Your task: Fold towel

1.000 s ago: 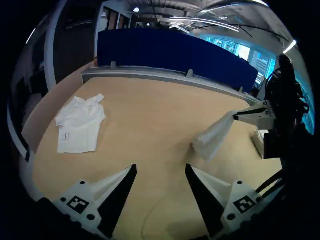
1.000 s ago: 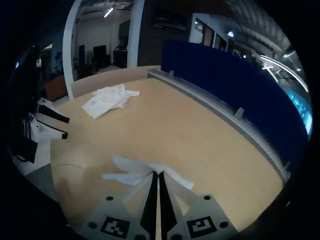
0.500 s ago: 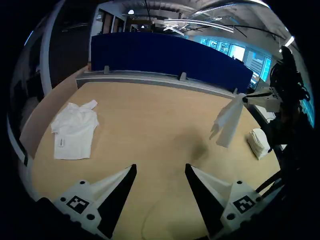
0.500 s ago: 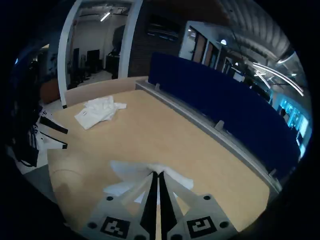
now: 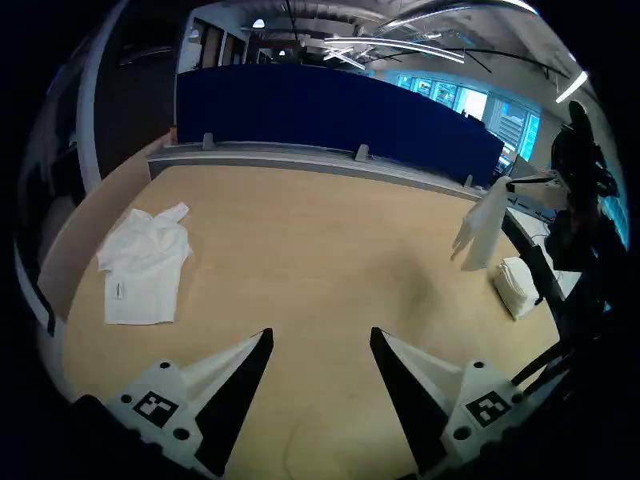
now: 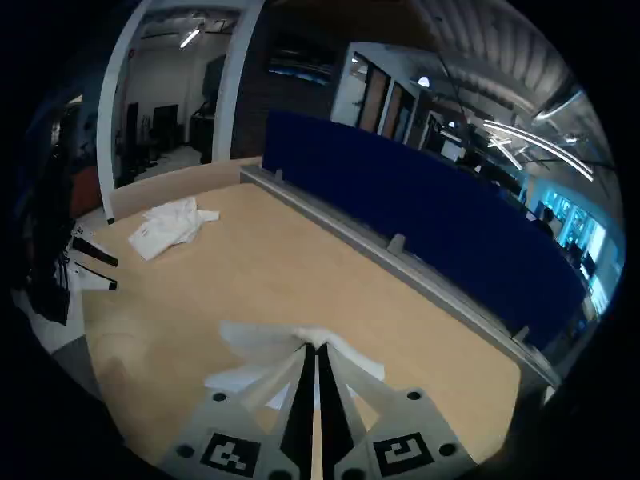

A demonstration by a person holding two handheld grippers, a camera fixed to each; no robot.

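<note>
Change: since a second ago my right gripper [image 6: 317, 349] has lifted the towel [image 5: 482, 230] clear of the table [image 5: 320, 240] and carried it up and away from my left gripper [image 5: 320, 331].
Right gripper: fingers pinched together on a bunched part of the towel, with cloth fanning out to both sides of the tips.
Left gripper: fingers spread wide with nothing between them, hovering over bare wood.
Towel: hanging limp below the right gripper, far ahead and to the right of the left one, and off the table.
Handling: I judge it light, soft and floppy. It will sag and swing and won't hold a shape until laid flat.
Where to take hold: probably a free lower corner, taken by the left gripper so the cloth can be stretched between both.
Around: a white shirt [image 5: 144, 264] lies flat ahead and to the left of the left gripper. A stack of folded towels [image 5: 514, 285] sits just below the hanging cloth. A blue partition [image 5: 336, 108] runs far ahead.
In the way: nothing lies between the left gripper and the towel, but the stack is close enough that I think the hanging end could brush it.
</note>
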